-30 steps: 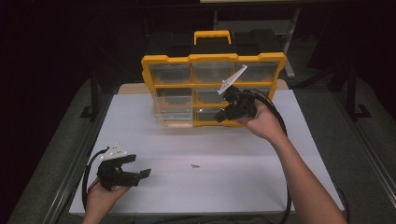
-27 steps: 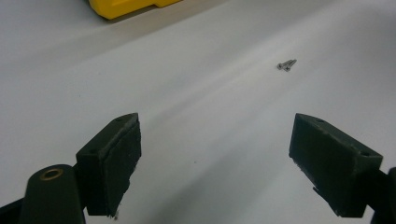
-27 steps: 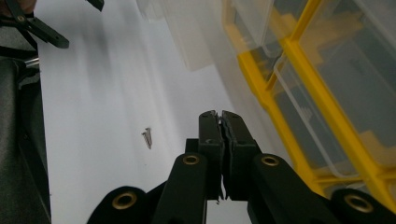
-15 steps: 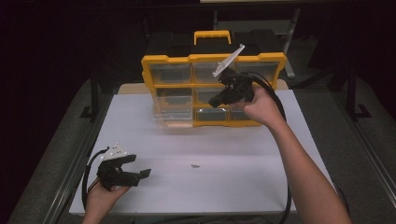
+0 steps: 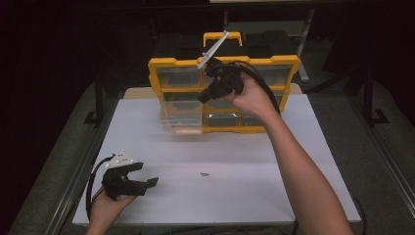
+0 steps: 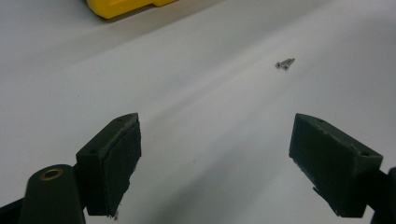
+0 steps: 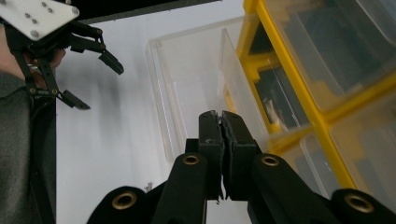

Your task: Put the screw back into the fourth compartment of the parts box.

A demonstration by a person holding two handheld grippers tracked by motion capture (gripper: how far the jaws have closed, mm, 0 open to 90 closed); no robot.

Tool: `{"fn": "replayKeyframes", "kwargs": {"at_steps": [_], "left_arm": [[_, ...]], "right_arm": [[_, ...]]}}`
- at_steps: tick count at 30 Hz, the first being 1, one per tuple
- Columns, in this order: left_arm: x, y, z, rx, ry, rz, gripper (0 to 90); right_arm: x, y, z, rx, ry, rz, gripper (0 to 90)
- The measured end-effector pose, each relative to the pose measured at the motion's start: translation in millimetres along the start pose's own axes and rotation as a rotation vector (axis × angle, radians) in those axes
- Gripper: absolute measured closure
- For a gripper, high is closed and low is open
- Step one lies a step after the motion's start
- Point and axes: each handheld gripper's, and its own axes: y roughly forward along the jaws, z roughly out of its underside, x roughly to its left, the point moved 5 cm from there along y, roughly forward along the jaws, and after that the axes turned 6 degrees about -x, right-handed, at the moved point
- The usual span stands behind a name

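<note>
Screws (image 6: 285, 63), two tiny ones touching each other, lie loose on the bare white worktop (image 5: 303, 161) toward its near-middle, just ahead of the left gripper (image 5: 147, 182), whose fingers (image 6: 109, 163) are spread wide and empty near the near-left corner. Right gripper (image 5: 204, 97) is raised in front of the yellow organizer (image 5: 284, 61) at the far edge, fingers (image 7: 211, 140) pressed closed with nothing visible between them, above a clear drawer (image 5: 182, 120) pulled well out. Risk: the closed tips could knock the overhanging drawer loose; the screws may roll or get pushed apart if fingers land off-center.
</note>
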Motion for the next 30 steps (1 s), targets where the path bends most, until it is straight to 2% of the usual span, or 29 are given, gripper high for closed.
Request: {"fn": "replayKeyframes", "kwargs": {"at_steps": [4,5,7,9,12,19,24,27,30], "left_arm": [[0.2,-1.0,0.0,-0.001,-0.001,0.000,16.5],[0.7,-1.5,0.3,0.004,0.005,-0.001,16.5],[0.9,-1.7,0.5,0.004,0.005,0.000,16.5],[0.4,-1.5,0.5,-0.002,-0.007,-0.001,16.5],[0.0,-1.3,0.1,-0.010,-0.014,0.000,16.5],[0.5,-0.4,-0.7,-0.003,-0.001,-0.001,16.5],[1.2,-0.6,-0.5,-0.008,-0.010,-0.001,16.5],[1.4,-0.5,-0.4,-0.007,-0.009,-0.002,16.5],[1.3,-0.2,-0.6,-0.007,-0.009,0.000,16.5]], "right_arm": [[2.5,14.5,-9.2,0.005,-0.007,-0.016,86.2],[3.5,23.2,-11.6,0.013,-0.008,-0.022,86.1],[3.8,26.1,-12.1,0.014,-0.005,-0.027,86.1],[4.0,37.9,-12.9,0.028,-0.005,-0.038,86.1],[4.3,45.0,-12.6,0.037,-0.001,-0.040,86.1],[1.0,67.9,-2.8,0.061,0.022,-0.056,86.2],[0.3,74.1,1.0,0.070,0.034,-0.065,86.1],[-1.1,75.6,2.0,0.064,0.039,-0.063,80.5],[-1.0,73.0,1.9,0.060,0.042,-0.060,79.9]]}}
